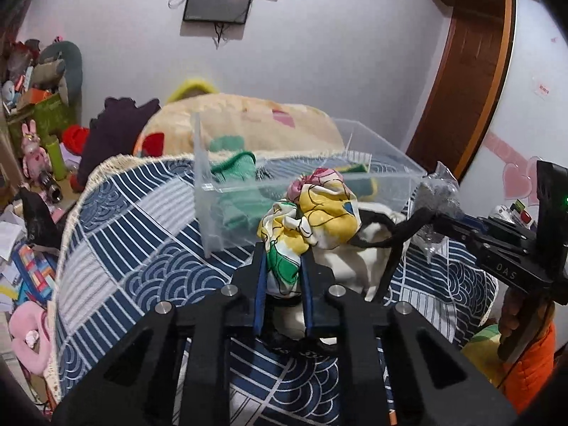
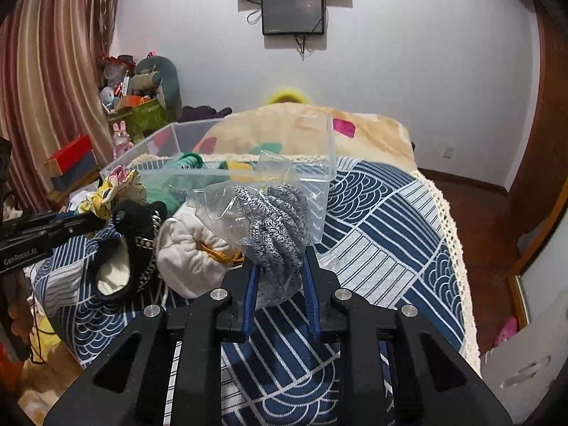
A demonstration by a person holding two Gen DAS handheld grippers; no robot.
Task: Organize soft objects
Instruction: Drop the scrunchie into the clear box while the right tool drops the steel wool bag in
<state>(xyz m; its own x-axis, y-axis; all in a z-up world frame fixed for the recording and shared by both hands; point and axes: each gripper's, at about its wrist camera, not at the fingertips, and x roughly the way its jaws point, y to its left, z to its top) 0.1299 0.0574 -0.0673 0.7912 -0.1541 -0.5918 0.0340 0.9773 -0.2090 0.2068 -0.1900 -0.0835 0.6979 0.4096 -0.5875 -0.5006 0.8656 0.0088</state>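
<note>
Gripping scarf (image 1: 305,220) and bagged gloves (image 2: 277,227) beside bin (image 1: 213,213) wall.

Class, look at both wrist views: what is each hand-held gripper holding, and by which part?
Left hand-held gripper: the floral cloth, pinched at its lower end. Right hand-held gripper: the bagged grey knit item, by its lower end.

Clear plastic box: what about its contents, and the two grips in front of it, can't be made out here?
- Clear plastic box: left wrist view, the floral cloth in the left gripper covers its near wall, hiding some contents.
- Same box, right wrist view: the bagged grey knit in the right gripper blocks the middle.
- White plush item: partly hidden; what it is stays unclear.
</note>
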